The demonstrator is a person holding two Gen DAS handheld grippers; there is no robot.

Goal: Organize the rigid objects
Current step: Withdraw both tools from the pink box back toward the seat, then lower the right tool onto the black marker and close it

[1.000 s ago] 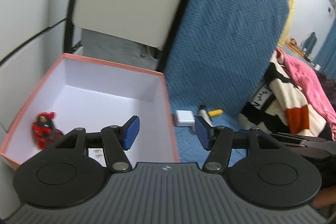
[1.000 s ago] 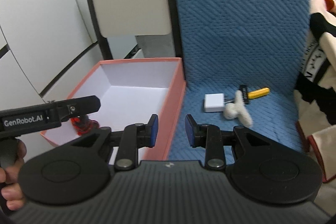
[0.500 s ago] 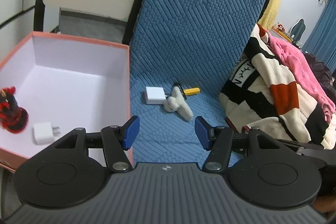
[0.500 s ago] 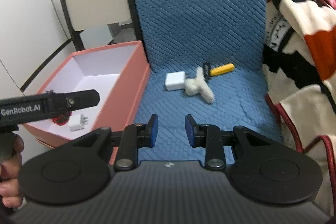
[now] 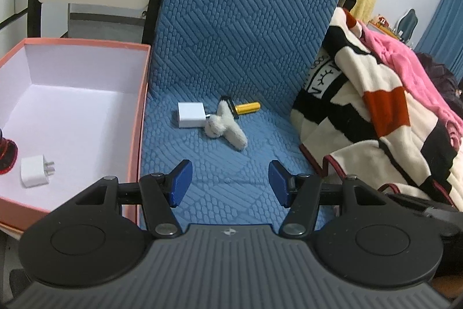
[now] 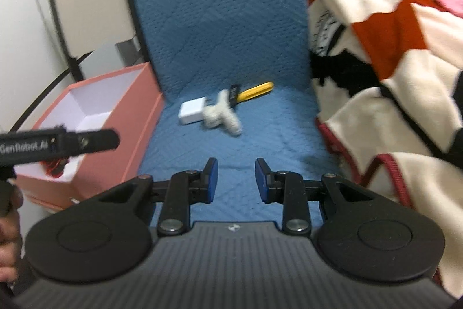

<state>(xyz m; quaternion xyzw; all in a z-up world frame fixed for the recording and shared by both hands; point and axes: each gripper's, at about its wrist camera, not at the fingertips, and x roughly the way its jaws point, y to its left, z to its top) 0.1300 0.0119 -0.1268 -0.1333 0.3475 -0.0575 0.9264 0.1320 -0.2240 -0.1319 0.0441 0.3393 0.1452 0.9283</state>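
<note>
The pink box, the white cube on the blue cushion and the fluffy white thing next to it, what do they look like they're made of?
Pink box: probably stiff card, matte, with thin straight walls and a white lining.
White cube: likely smooth hard plastic, with crisp edges and a slight sheen; probably a charger.
Fluffy white thing: plush or fleece, with a fuzzy, nubbly surface.

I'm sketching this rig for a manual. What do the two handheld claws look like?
Both match: the left claw and right claw have blue pads on black linkage arms with silver pivot screws, two round black discs, and a ribbed grey body. Seen from the right wrist, the left unit's side reads "GenRobot.AI" in white.
</note>
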